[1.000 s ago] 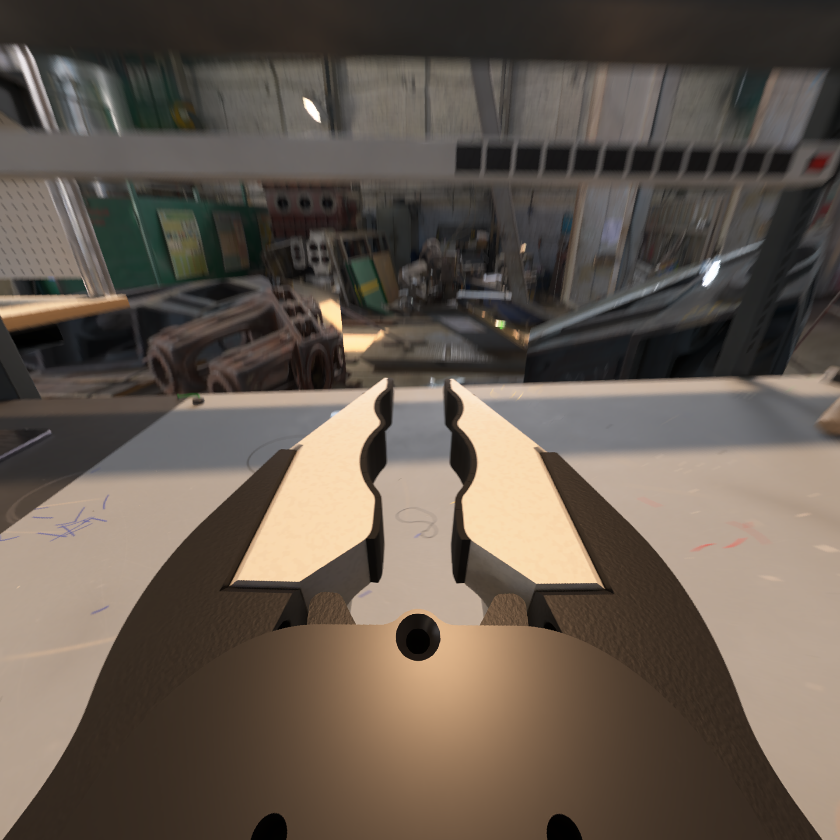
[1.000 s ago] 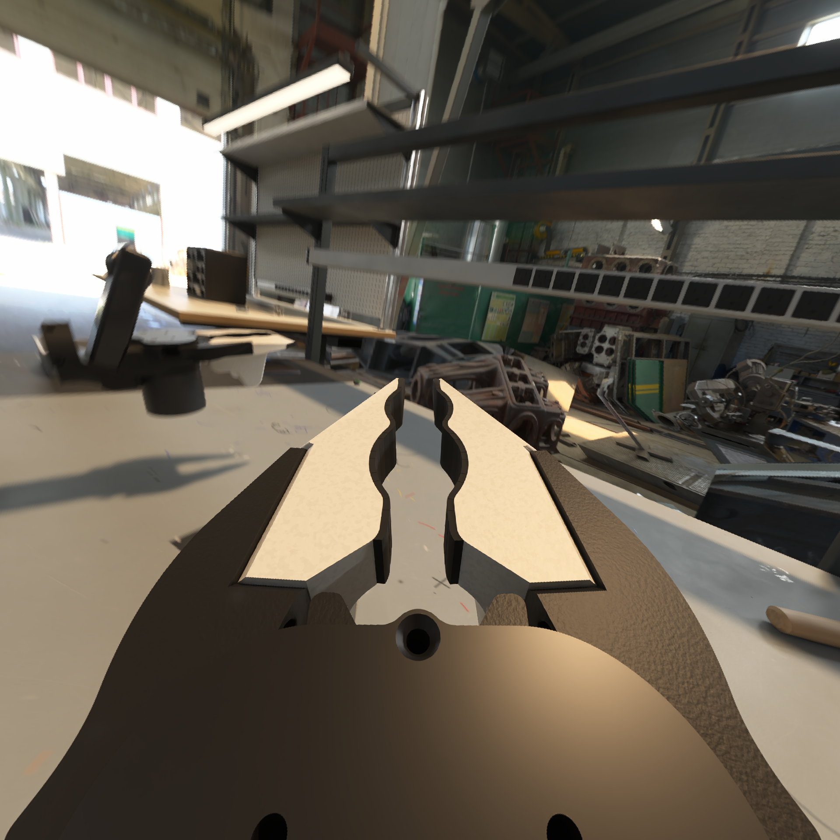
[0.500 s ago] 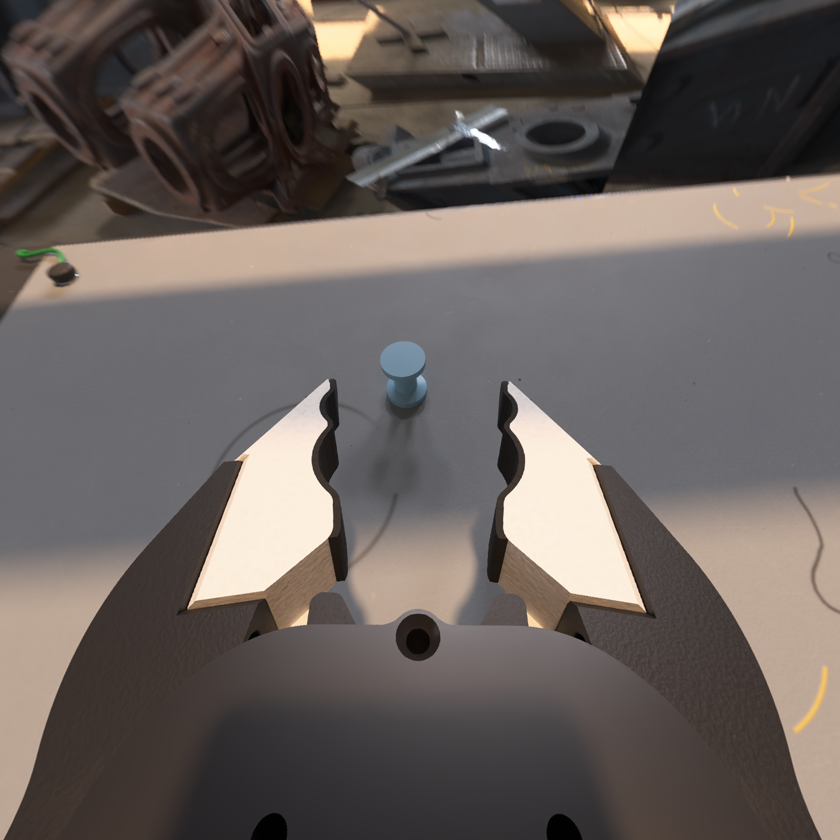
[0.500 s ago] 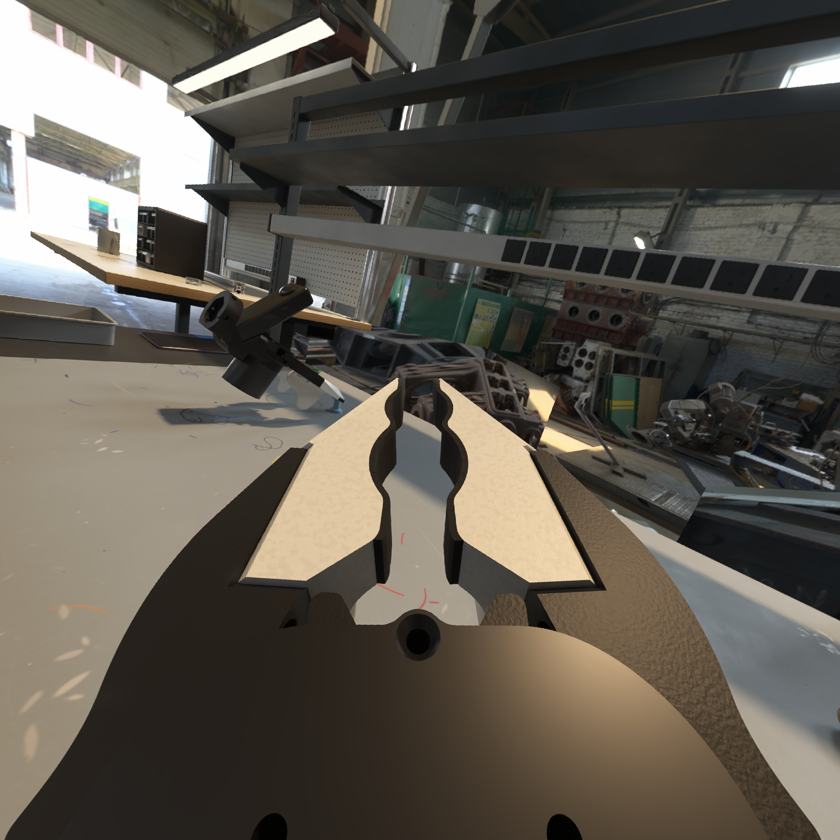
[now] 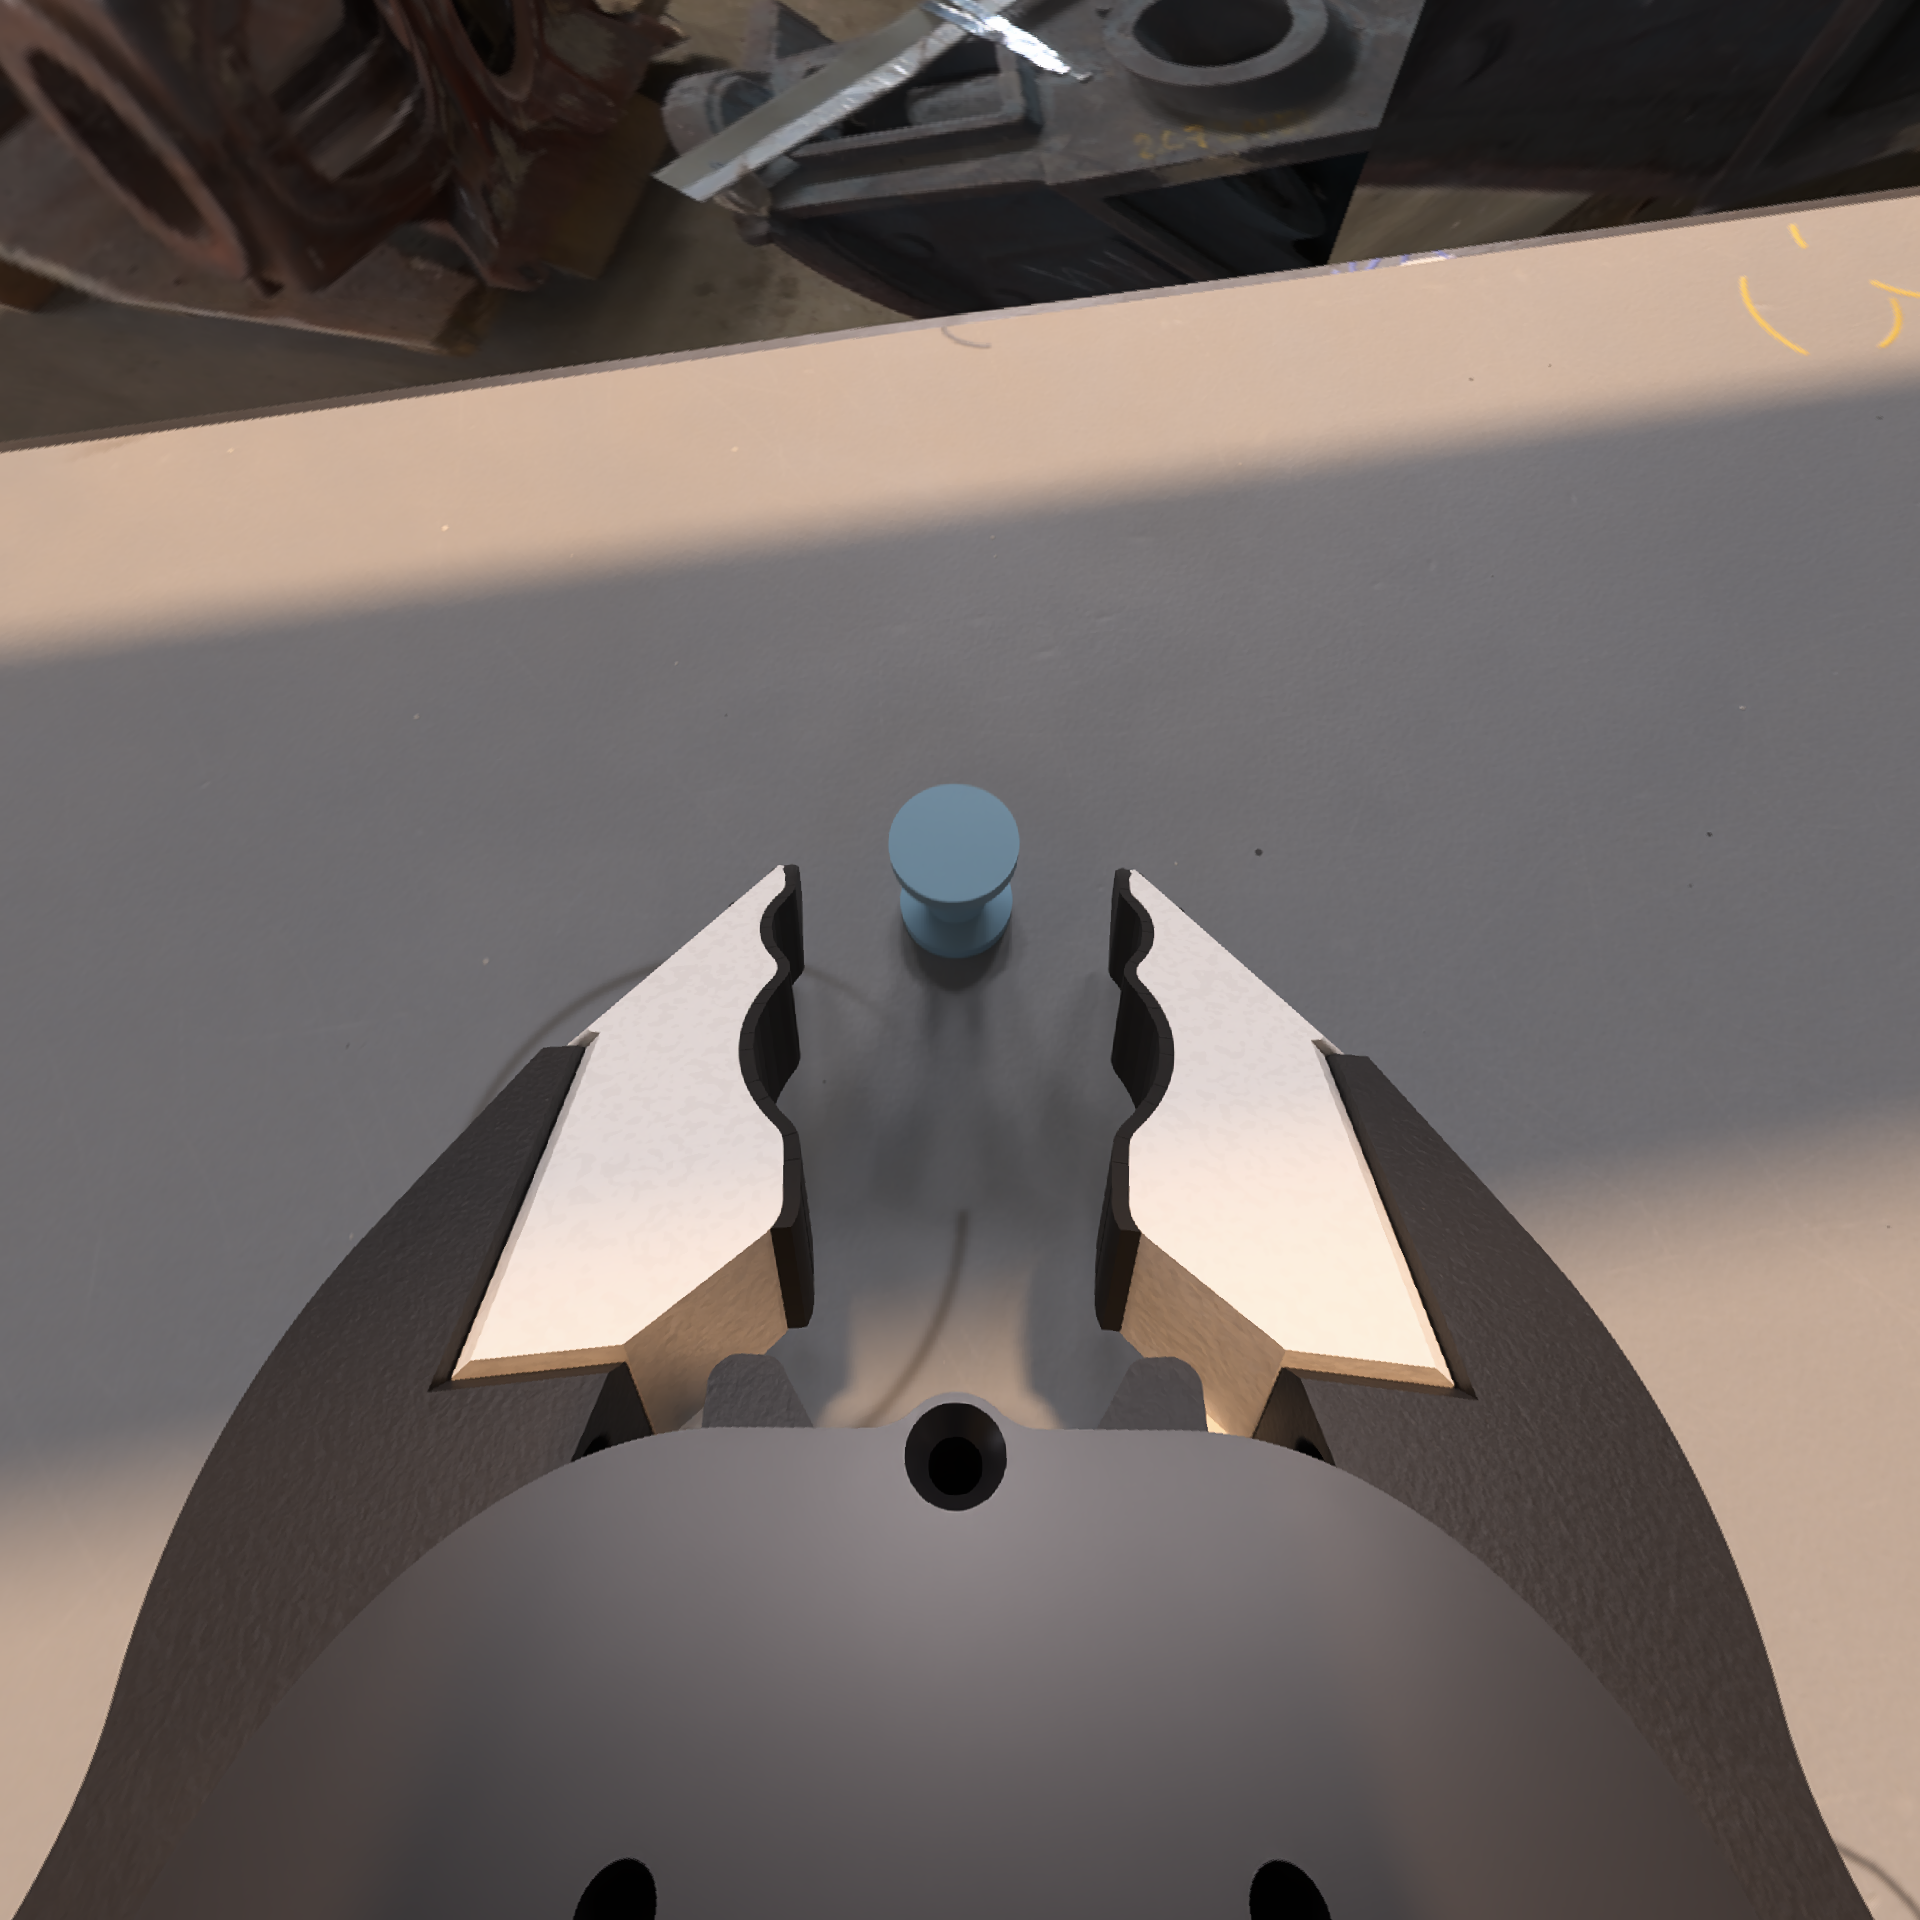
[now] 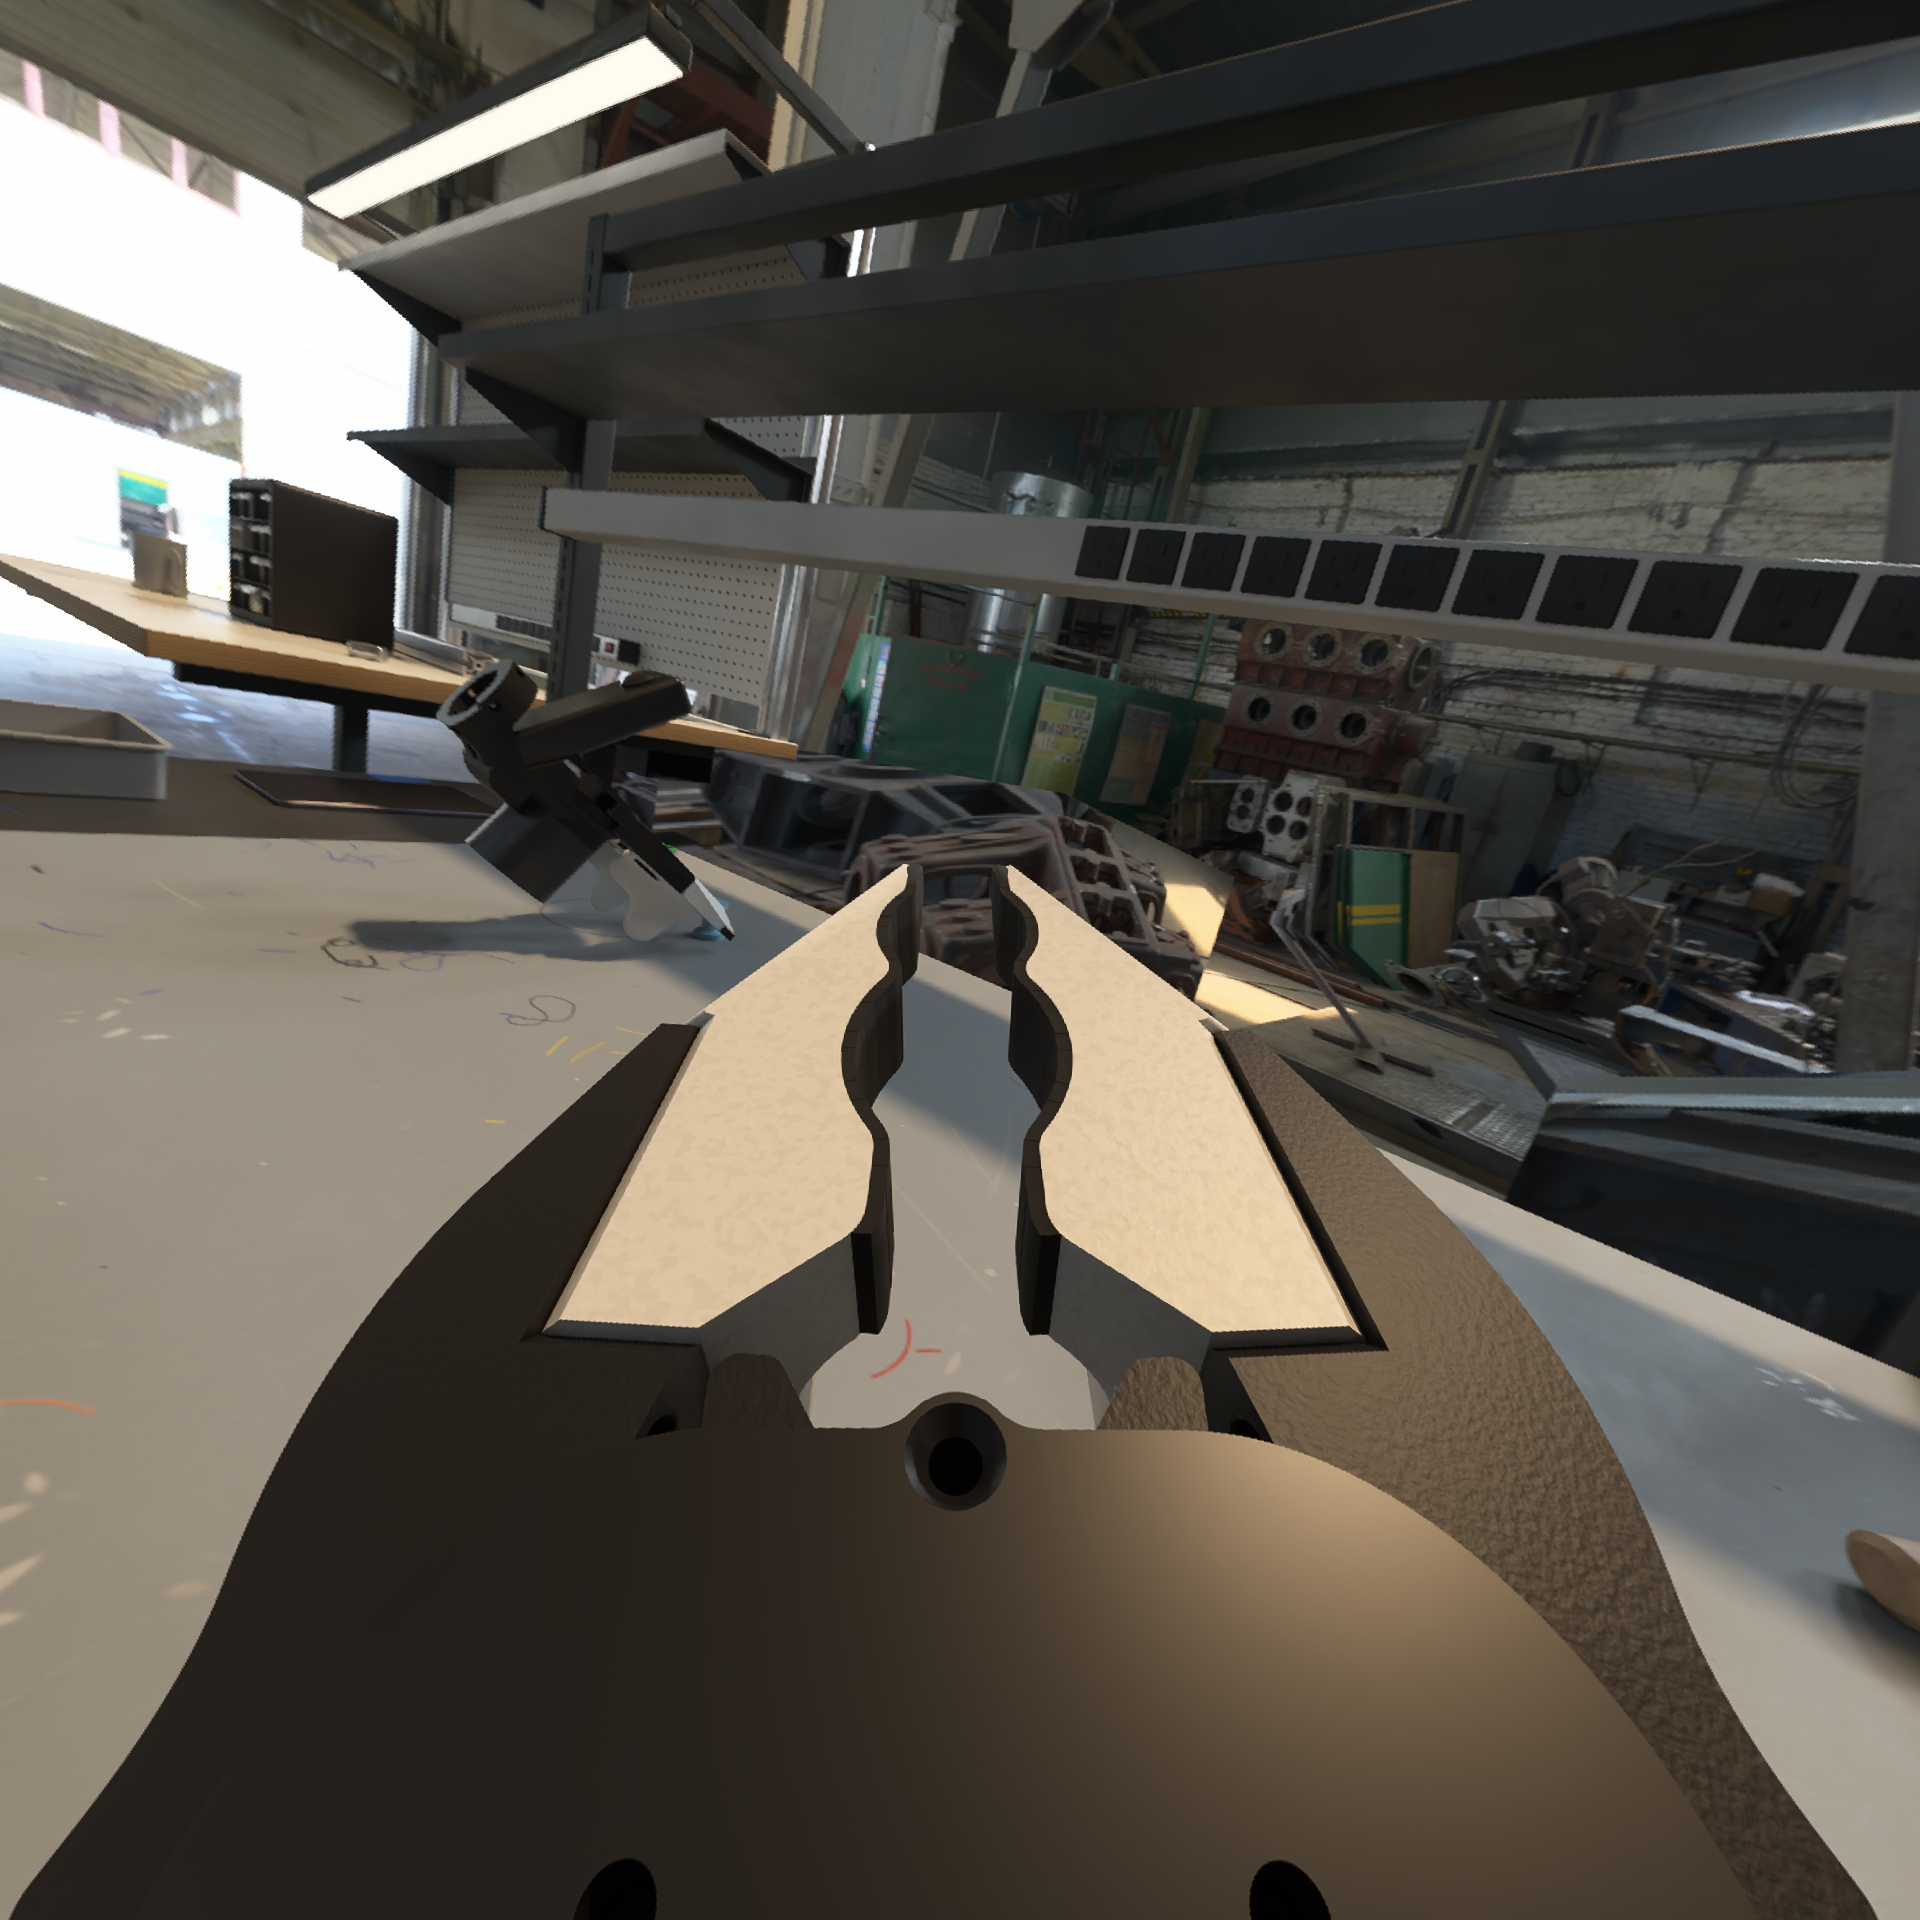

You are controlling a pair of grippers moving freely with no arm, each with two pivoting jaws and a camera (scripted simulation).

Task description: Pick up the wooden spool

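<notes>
**Left gripper poised over an upright blue spool near the desk's far edge**

The left gripper (image 5: 956,883) is pointing steeply down at the grey desk (image 5: 1455,727), its jaws standing wide apart with nothing between them. The spool (image 5: 953,871), painted blue, is standing upright on one flange, just beyond the fingertips (image 5: 781,904) and centred on the gap between them, touching neither. It is sitting in the shaded band of the desk, short of the sunlit strip that is running along the far edge.

The right gripper (image 6: 956,914) is hovering level above the same desk, well apart from the spool, looking toward the far edge; its jaws are standing only slightly apart, holding nothing. In its view the left gripper (image 6: 665,914) is showing farther off to the left, tilted tip-down close to the desktop. A pale wooden piece (image 6: 1886,1579) is lying on the desk at the right edge of that view; what it is cannot be told.
</notes>
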